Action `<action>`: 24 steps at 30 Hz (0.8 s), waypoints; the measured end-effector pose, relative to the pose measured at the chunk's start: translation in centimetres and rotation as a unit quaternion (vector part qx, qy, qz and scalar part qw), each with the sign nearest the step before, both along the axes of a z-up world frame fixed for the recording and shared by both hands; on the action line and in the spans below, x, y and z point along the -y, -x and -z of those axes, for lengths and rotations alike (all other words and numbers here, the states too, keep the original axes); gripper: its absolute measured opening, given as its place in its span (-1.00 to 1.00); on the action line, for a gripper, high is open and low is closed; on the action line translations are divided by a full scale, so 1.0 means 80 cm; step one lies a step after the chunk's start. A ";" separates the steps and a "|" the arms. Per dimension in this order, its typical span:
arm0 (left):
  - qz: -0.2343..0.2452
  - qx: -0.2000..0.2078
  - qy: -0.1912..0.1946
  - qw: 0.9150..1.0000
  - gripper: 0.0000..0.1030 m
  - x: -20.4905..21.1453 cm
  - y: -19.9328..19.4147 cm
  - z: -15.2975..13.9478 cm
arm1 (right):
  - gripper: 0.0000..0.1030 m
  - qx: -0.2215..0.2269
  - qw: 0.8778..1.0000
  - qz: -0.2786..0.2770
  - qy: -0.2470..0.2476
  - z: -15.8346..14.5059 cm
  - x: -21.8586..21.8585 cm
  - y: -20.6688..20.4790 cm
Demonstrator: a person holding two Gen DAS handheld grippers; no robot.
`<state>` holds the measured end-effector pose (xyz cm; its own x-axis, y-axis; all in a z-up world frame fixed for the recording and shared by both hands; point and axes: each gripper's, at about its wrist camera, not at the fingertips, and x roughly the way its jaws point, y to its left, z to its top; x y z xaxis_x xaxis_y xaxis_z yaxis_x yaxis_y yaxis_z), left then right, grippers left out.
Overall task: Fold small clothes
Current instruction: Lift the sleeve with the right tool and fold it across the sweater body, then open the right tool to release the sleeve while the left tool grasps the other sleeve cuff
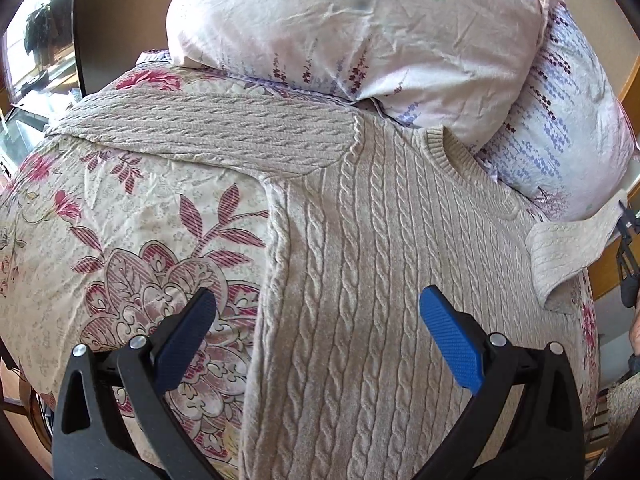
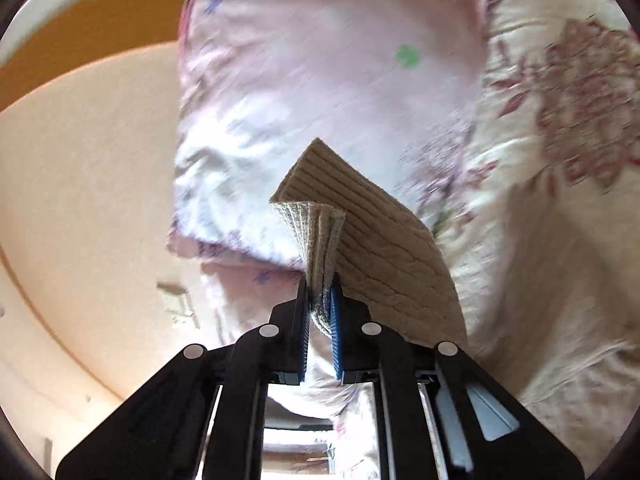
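Note:
A beige cable-knit sweater [image 1: 360, 272] lies flat on a floral bedspread [image 1: 132, 208], neck toward the pillows, its left sleeve [image 1: 208, 132] stretched out to the left. My left gripper [image 1: 318, 312] is open and empty, hovering over the sweater's body near its left edge. My right gripper [image 2: 320, 300] is shut on the ribbed cuff of the right sleeve [image 2: 360, 232] and holds it lifted off the bed. That lifted sleeve also shows at the right edge of the left wrist view [image 1: 568, 248], with the right gripper [image 1: 628, 232] just visible there.
Two pale floral pillows [image 1: 360, 28] are stacked at the head of the bed, touching the sweater's collar. A dark headboard [image 1: 112, 20] stands behind at the left. A peach wall [image 2: 80, 184] and the bed's edge lie to the right of the sweater.

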<state>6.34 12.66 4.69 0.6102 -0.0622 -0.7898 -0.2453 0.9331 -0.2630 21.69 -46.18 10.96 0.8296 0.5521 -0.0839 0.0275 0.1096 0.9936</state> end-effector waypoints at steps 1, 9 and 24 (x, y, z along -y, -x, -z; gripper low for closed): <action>-0.006 0.005 0.001 1.000 0.97 -0.004 0.001 0.000 | -0.81 0.015 1.000 -0.026 -0.002 -0.008 -0.025 -0.012; -0.007 0.014 0.001 1.000 0.96 -0.029 0.012 -0.002 | -0.81 -0.033 0.975 -0.209 0.066 0.045 -0.230 -0.058; -0.091 0.034 0.070 0.993 0.97 -0.146 0.013 -0.014 | -0.74 -0.102 0.910 -0.320 0.243 0.110 -0.369 -0.033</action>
<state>5.32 24.33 5.80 0.6724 -0.0525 -0.7384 -0.3836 0.8284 -0.4082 24.29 -16.69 2.18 0.2905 0.7732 -0.5637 -0.0192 0.5937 0.8045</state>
